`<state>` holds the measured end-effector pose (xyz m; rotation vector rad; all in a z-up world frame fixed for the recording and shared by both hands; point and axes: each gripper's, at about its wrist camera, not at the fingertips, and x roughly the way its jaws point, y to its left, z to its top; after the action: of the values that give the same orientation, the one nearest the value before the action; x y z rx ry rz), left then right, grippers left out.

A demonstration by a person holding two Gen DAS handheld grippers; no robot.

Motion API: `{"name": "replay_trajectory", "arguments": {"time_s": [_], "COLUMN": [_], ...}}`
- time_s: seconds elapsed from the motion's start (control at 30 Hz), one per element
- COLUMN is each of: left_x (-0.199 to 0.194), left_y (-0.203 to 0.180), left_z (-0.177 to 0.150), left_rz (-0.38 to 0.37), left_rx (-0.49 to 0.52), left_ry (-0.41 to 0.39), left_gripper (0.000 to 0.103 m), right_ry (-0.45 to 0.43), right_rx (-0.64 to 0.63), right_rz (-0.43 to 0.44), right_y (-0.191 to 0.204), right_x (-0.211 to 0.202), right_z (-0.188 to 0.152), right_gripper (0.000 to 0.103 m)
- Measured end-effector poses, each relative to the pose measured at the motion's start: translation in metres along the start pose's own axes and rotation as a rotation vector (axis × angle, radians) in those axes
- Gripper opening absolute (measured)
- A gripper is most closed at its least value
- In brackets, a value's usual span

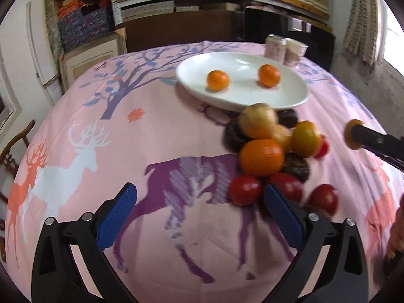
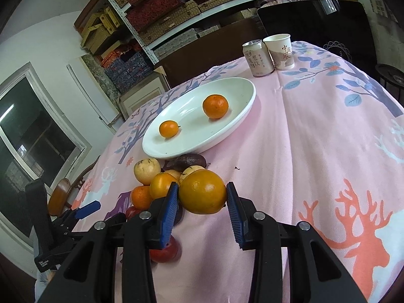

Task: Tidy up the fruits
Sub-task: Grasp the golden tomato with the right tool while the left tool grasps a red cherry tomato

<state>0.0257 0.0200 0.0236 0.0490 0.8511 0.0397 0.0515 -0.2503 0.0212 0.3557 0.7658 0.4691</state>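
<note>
1. Two small oranges are seen on the white plate, at 12 o'clock from the fruit pile.
2. One large orange is gripped between the right gripper jaws.
3. Left gripper jaws are spread wide, empty, above the table.

White walls, a dark window, shelves stacked with woven boxes, and a wooden chair surround the pink-clothed worktop.

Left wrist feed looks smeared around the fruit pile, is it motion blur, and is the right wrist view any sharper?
Left wrist view: the heaped pile of orange, red and dark fruit is smeared, likely motion blur; the white oval plate is only slightly soft. Right wrist view: sharp, with the large orange fruit crisp between the right gripper fingers. Both views bow the table edges.
</note>
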Motion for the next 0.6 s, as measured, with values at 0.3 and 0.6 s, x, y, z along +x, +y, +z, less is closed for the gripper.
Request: {"name": "replay_trajectory", "arguments": {"time_s": [0.3, 0.6], "left_x": [0.003, 0.020], "left_y": [0.010, 0.001], "left_z": [0.002, 0.008], "left_rz": [-0.016, -0.175], "left_rx": [-0.018, 0.032], "left_ry": [0.008, 0.075], "left_gripper": [0.098, 0.083], "right_ry": [0.005, 0.011], "right_rx": [0.003, 0.004], "right_rz": [0.003, -0.005], "right_y": [-0.002, -0.001], "right_x": [0.001, 0.002], "right_z": [0.000, -0.001], "right_gripper": [0.039, 0.039]}}
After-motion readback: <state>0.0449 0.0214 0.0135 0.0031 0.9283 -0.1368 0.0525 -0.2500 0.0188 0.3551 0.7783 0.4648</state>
